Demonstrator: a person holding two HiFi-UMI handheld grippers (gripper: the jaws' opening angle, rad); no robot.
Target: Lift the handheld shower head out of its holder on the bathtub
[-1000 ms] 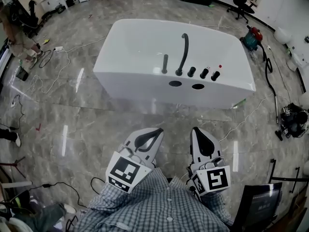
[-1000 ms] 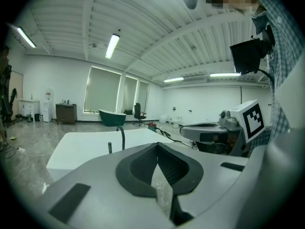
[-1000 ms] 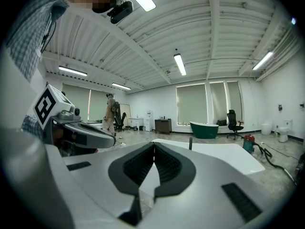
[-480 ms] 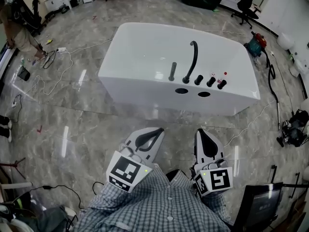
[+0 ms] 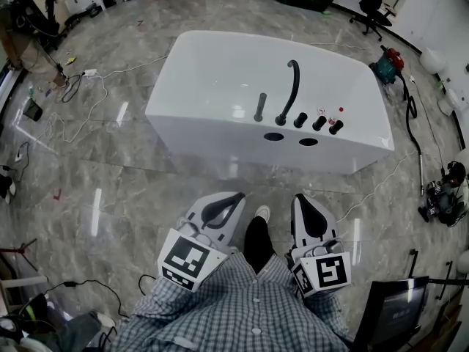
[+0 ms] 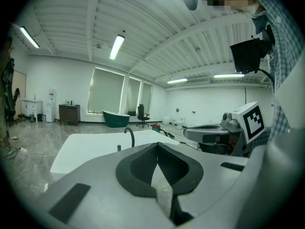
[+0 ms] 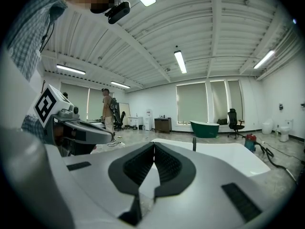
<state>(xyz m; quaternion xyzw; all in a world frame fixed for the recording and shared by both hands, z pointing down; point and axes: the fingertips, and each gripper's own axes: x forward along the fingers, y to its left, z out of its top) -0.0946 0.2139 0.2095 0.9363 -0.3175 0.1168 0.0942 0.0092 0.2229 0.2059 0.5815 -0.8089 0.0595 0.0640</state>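
Head view, from above: the white bathtub (image 5: 220, 86) stands on the stone floor (image 5: 146, 174). The shower head (image 5: 260, 107) is a short dark post, upright in its holder on the near long edge of the bathtub. It sits just left of the curved spout (image 5: 289, 90) and the row of knobs (image 5: 319, 122). The left gripper (image 5: 233, 198) and right gripper (image 5: 304, 198) are held low at the bottom of the view, well apart from the bathtub, with floor between. The step in hand, as judged, is the approach; nothing is grasped yet. The next move calls for closing that gap, parting one pair of jaws, setting them around the post and drawing it straight up. The gripper views show what the head view cannot: each pair of jaws pressed tip to tip, nothing between. The right gripper view alone shows a bystander (image 7: 107, 109) far off at left. Only the head view shows the two dark holes (image 5: 273, 136) in the bathtub's near side.
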